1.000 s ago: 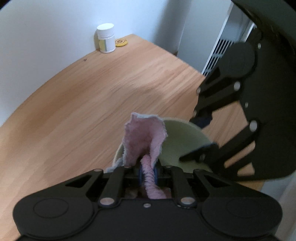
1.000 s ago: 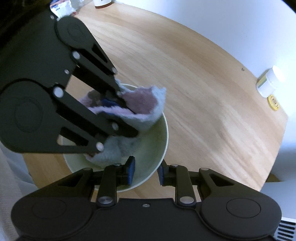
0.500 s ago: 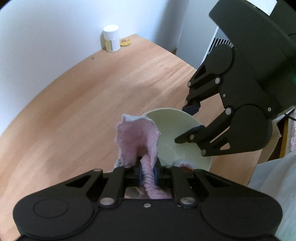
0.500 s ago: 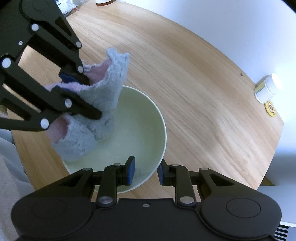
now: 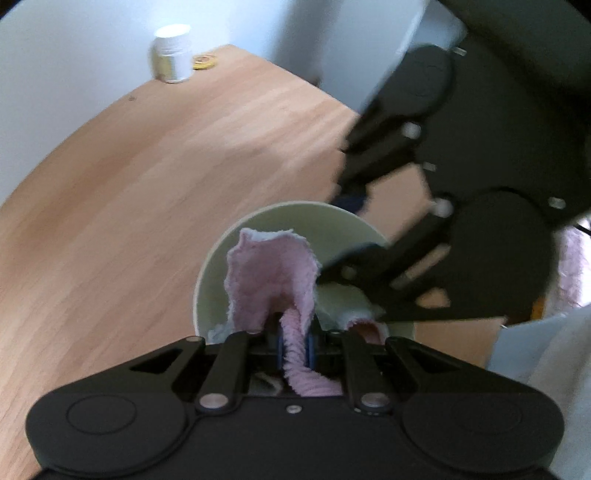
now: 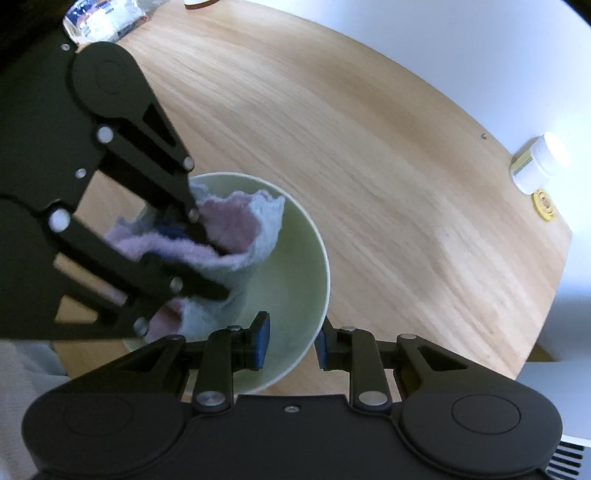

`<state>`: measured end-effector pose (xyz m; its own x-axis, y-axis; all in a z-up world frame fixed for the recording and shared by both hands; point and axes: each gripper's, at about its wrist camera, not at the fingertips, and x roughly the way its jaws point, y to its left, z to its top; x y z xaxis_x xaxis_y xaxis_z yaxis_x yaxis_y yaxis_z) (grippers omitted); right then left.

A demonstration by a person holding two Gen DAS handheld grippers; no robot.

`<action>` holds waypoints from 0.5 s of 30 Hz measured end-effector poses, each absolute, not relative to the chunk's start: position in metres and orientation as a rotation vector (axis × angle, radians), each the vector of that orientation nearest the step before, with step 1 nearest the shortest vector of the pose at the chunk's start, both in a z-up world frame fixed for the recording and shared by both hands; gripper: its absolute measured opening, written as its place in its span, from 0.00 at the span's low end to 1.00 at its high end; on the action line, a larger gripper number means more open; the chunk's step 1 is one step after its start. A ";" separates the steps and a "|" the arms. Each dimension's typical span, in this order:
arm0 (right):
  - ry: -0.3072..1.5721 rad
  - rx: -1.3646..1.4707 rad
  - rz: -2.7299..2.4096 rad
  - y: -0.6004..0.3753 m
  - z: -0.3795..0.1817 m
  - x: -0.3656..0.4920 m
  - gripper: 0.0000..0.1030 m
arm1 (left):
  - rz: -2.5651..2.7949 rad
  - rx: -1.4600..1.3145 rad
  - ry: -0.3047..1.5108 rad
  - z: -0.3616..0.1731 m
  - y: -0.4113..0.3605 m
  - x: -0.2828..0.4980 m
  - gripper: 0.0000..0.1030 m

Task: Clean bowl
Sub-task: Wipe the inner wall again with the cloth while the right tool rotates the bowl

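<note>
A pale green bowl point(image 6: 295, 258) sits on the wooden table near its front edge; it also shows in the left wrist view point(image 5: 295, 225). My left gripper point(image 5: 294, 347) is shut on a pink and pale blue cloth point(image 5: 273, 277) and holds it down inside the bowl; the cloth point(image 6: 240, 229) fills the bowl's left half in the right wrist view. My right gripper point(image 6: 291, 345) grips the bowl's near rim, one blue pad inside and one outside the wall. In the left wrist view the right gripper point(image 5: 354, 229) straddles the far right rim.
A white pill bottle point(image 5: 171, 53) and a small yellow disc point(image 5: 204, 61) stand at the table's far corner by the wall; both show at the right in the right wrist view point(image 6: 535, 166). A plastic bottle point(image 6: 99, 18) lies at the far left edge.
The left gripper lifted the cloth up to the bowl's left rim, then pushed it back down inside the bowl. The right gripper kept its hold on the rim.
</note>
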<state>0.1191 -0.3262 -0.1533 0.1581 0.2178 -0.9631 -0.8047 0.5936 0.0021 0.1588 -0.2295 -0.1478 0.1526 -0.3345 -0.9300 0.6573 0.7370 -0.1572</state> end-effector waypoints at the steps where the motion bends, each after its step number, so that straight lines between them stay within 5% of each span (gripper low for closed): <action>1: 1.195 -0.610 0.792 -0.326 -0.154 0.118 0.27 | -0.745 0.330 1.229 -0.147 -0.230 0.156 0.10; 15: 1.198 -0.584 0.811 -0.323 -0.135 0.138 0.27 | -0.713 0.350 1.211 -0.118 -0.205 0.138 0.11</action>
